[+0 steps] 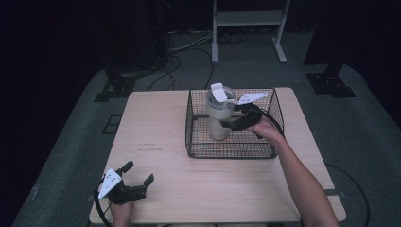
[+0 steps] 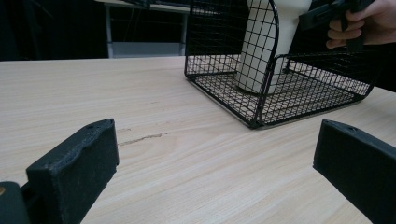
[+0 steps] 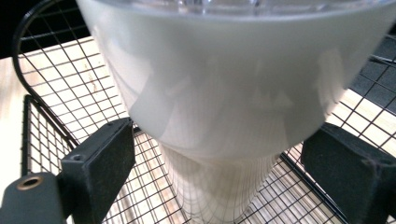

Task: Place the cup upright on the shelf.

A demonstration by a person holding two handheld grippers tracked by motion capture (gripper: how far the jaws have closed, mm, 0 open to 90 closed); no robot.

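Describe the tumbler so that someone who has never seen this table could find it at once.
Start at the wooden table and find the black wire basket on its far right half. Standing upright inside, near the left wall, is the cream tumbler: the basket's one content, tapering downward, with a clear lid.

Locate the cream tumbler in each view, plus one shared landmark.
High view: tumbler stands upright in the wire basket, center-right.
Left gripper view: upper right, behind the basket mesh.
Right gripper view: close up, center, between the right gripper's open jaws.
Shared landmark: the basket.
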